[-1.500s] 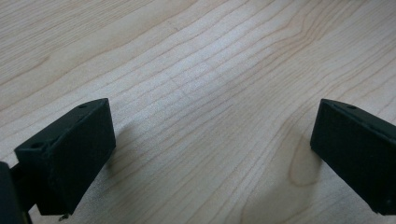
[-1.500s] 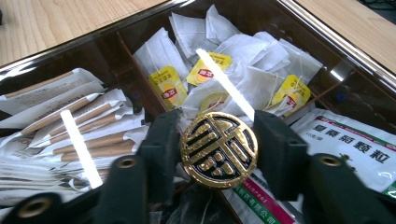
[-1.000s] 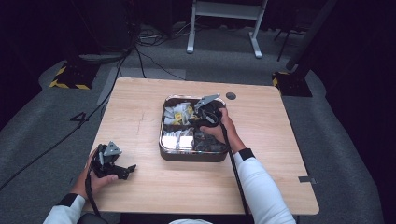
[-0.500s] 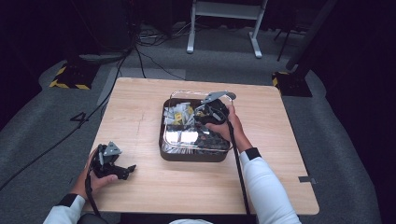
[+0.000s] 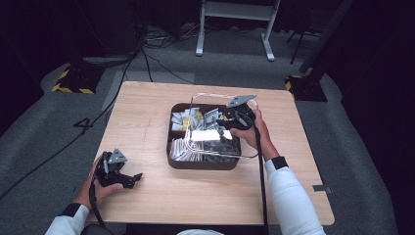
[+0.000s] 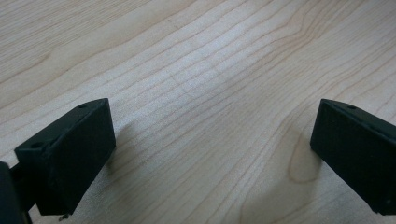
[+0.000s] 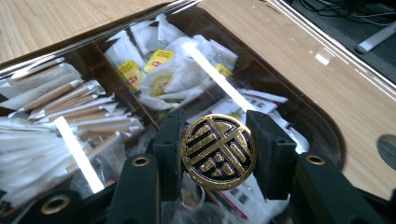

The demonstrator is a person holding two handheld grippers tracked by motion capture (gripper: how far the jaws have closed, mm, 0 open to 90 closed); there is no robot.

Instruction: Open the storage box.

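While right gripper [image 7: 218,154] clamps the clear lid's round gold-and-black knob [image 7: 218,157] over the dark compartmented box [image 5: 177,161], lid-lifting underway; next, set aside. Left gripper [image 6: 212,154] agape, idle.

Dark studio: floor cables [image 5: 147,54], hazard-striped stand bases [image 5: 71,81]

You sit at a pale wooden table [image 5: 147,112] on grey carpet [image 5: 44,142], cables [image 5: 161,39] and a white stand [image 5: 235,24] beyond it in darkness.

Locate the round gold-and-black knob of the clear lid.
In the right gripper view, the round gold-and-black knob sits clamped between the right gripper fingers, above the dark compartmented box of packets at table centre.
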